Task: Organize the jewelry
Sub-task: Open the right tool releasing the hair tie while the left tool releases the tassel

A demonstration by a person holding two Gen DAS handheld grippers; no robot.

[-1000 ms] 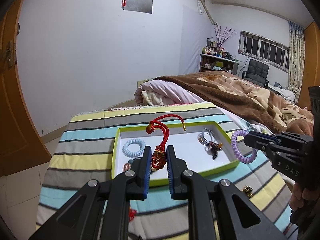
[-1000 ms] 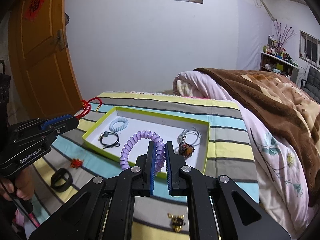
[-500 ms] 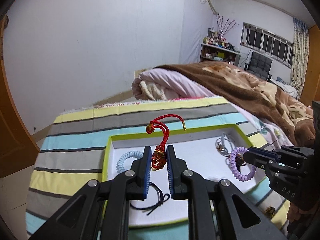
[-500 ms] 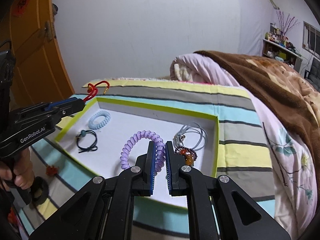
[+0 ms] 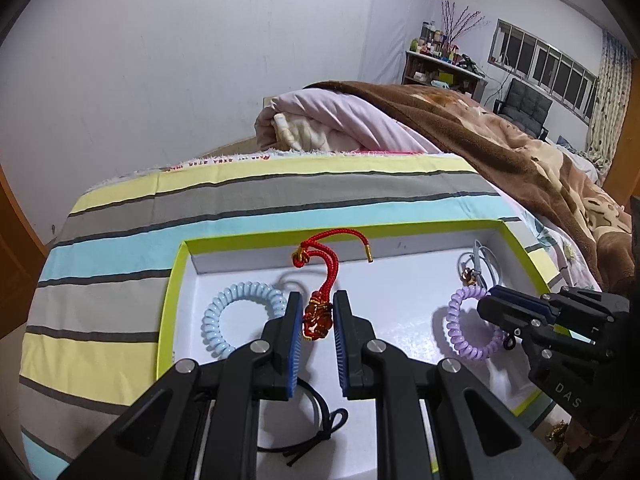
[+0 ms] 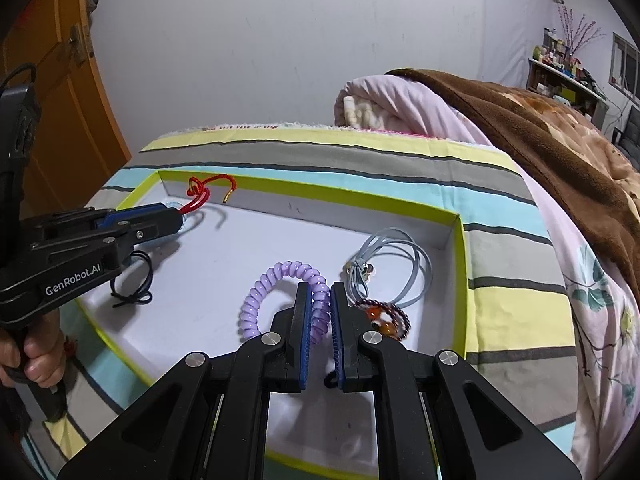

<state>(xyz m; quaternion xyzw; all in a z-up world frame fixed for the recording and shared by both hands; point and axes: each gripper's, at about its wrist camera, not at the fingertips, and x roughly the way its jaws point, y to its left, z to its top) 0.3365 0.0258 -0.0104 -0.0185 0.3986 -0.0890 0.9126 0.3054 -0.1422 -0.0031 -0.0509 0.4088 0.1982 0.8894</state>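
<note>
A white tray with a lime-green rim (image 5: pixel 176 280) (image 6: pixel 460 248) lies on the striped bedspread. My left gripper (image 5: pixel 317 320) (image 6: pixel 178 218) is shut on a red cord charm (image 5: pixel 318 318), whose red loop (image 6: pixel 200 192) sticks up over the tray's far left part. My right gripper (image 6: pixel 318 312) (image 5: pixel 486 304) is shut on a purple spiral hair tie (image 6: pixel 276 280) (image 5: pixel 460 328), held just above the tray floor near its right half. Inside the tray lie a pale blue spiral hair tie (image 5: pixel 224 320), a black elastic (image 6: pixel 134 280) (image 5: pixel 320 420), a grey cord necklace (image 6: pixel 392 264) and a beaded bracelet (image 6: pixel 384 318).
A small gold trinket (image 5: pixel 558 432) lies on the striped bedspread (image 5: pixel 120 240) outside the tray's near right corner. A pink quilt (image 6: pixel 400 100) and a brown blanket (image 5: pixel 500 152) are piled behind and to the right. An orange wooden door (image 6: pixel 52 80) stands at the left.
Both grippers have come forward and down over the tray with their pieces still held. The purple hair tie now hangs low over the tray floor and the red charm is above the tray's middle left.
</note>
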